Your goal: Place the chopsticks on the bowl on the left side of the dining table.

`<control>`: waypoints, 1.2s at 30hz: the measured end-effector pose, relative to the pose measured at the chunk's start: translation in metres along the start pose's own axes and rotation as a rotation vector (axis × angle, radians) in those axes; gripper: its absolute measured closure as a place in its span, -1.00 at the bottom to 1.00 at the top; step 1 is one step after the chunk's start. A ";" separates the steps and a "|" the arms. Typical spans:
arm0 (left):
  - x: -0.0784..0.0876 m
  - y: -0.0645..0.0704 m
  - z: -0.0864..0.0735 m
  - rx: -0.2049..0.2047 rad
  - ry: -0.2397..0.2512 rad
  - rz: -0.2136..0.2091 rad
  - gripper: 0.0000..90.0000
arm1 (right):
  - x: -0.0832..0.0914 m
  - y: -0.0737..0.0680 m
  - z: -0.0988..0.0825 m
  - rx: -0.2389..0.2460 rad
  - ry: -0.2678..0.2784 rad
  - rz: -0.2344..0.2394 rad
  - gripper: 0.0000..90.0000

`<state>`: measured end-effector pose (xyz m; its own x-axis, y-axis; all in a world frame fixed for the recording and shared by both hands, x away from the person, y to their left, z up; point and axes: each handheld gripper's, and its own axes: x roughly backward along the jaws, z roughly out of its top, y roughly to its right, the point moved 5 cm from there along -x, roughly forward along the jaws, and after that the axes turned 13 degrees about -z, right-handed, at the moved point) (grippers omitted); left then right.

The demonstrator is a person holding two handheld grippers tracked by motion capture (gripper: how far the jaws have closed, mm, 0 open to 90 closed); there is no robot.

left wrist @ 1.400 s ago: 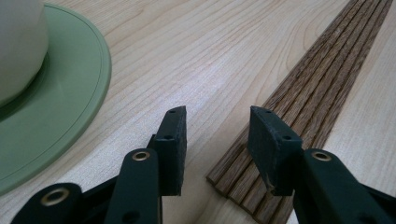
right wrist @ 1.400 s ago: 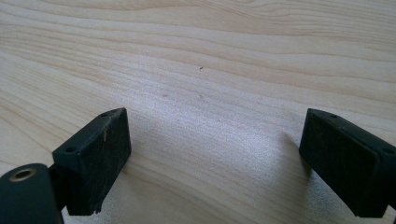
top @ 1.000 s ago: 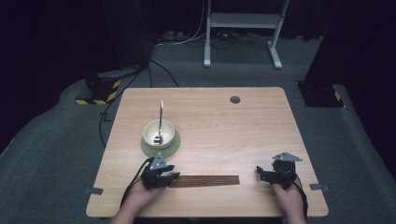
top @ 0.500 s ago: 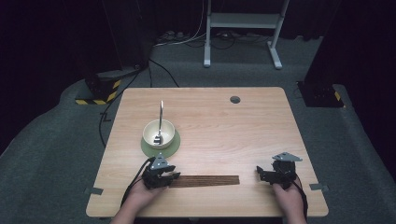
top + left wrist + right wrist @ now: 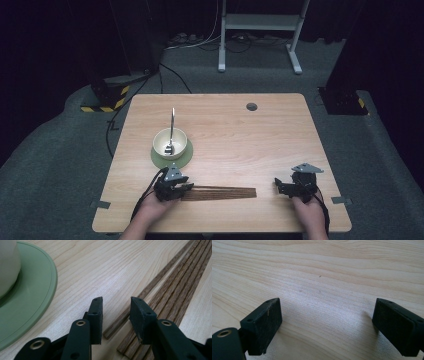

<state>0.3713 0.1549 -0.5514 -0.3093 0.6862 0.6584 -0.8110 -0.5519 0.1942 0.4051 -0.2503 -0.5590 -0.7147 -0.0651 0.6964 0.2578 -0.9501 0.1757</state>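
Several dark wooden chopsticks (image 5: 220,193) lie side by side near the table's front edge, and run up the right of the left gripper view (image 5: 175,287). My left gripper (image 5: 184,189) sits at their left end; its jaws stand a little apart over the near ends of the sticks (image 5: 116,315), with one loose stick between them and no grip shown. A cream bowl (image 5: 170,142) with a metal spoon (image 5: 171,127) stands on a green saucer (image 5: 185,158), and the saucer's rim (image 5: 37,297) lies left of my jaws. My right gripper (image 5: 280,188) rests wide open on bare wood (image 5: 327,315).
The light wooden table (image 5: 250,145) has a round grommet hole (image 5: 251,106) at the back right. The front edge lies just behind both hands. A white metal stand (image 5: 260,30) and cables sit on the floor beyond the table.
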 end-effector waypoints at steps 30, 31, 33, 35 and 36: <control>0.004 -0.004 -0.006 -0.014 0.009 -0.048 0.80 | 0.000 0.000 0.000 0.000 -0.001 0.003 -0.81; 0.005 -0.005 -0.006 -0.014 0.009 -0.048 0.81 | 0.000 -0.001 0.000 -0.001 -0.001 0.003 -0.81; 0.006 -0.006 -0.006 -0.023 0.007 -0.044 0.84 | 0.000 -0.001 0.000 0.000 -0.001 0.003 -0.81; 0.007 -0.006 -0.007 -0.020 0.004 -0.042 0.85 | 0.000 -0.001 0.000 0.000 -0.001 0.002 -0.81; 0.007 -0.006 -0.007 -0.020 0.004 -0.042 0.85 | 0.000 -0.001 0.000 0.000 -0.001 0.002 -0.81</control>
<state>0.3707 0.1664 -0.5529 -0.2771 0.7106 0.6468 -0.8327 -0.5134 0.2072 0.4048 -0.2499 -0.5591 -0.7136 -0.0670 0.6973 0.2591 -0.9501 0.1739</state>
